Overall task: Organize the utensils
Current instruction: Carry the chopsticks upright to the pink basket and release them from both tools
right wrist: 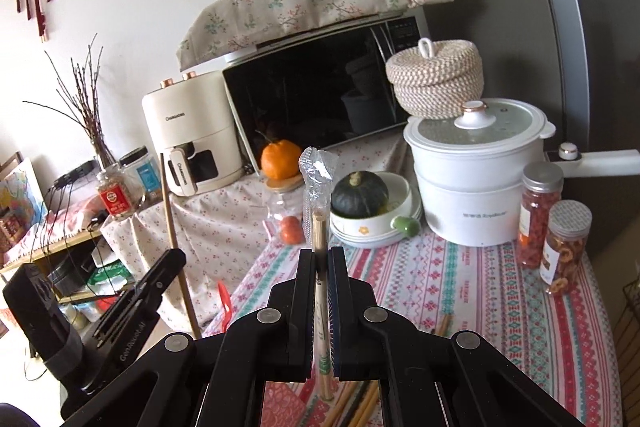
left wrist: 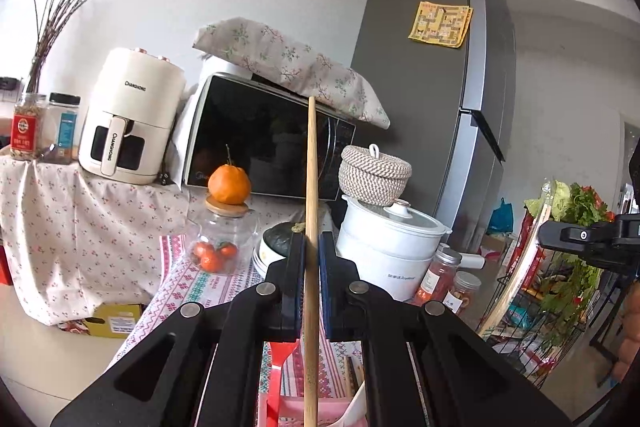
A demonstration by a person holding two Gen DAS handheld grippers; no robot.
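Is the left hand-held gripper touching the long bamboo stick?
Touching. The left wrist view shows the left hand-held gripper shut on the long bamboo stick, both pads pressed against its sides.

wooden stick cut off below; loose chopsticks hidden under gripper

soft even daylight, sharp focus, strong fisheye edge warping

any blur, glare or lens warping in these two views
Left wrist view: sharp, but the fisheye bends the fridge and darkens the corners. Right wrist view: also sharp; the microwave door mirrors the room, and the plastic wrapper on the chopsticks glints.
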